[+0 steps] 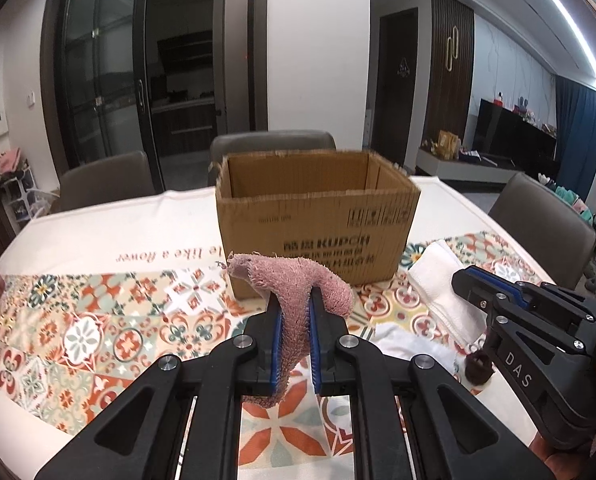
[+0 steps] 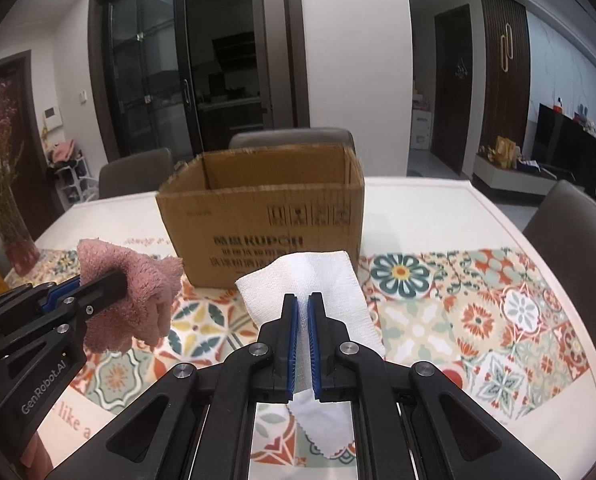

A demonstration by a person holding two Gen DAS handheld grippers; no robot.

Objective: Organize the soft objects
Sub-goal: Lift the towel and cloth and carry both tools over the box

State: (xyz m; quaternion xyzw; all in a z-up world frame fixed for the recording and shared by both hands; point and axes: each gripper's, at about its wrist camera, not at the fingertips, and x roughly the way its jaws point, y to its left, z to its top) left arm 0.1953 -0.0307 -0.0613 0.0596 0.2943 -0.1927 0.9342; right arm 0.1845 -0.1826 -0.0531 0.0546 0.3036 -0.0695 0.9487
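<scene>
Cardboard box [image 1: 318,216] stands open-topped directly ahead of both tools: left tool [image 1: 294,308] clamps pink towel [image 1: 293,280], right tool [image 2: 302,316] clamps white cloth [image 2: 318,280].

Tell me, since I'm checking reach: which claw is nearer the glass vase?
Left. The left claw sits beside the glass vase; the right claw is farther right.

We hold the left gripper [image 1: 294,312] clamped on the pink cloth [image 1: 298,280] | right gripper [image 2: 302,320] pinches the white cloth [image 2: 310,280] | both level, side by side
</scene>
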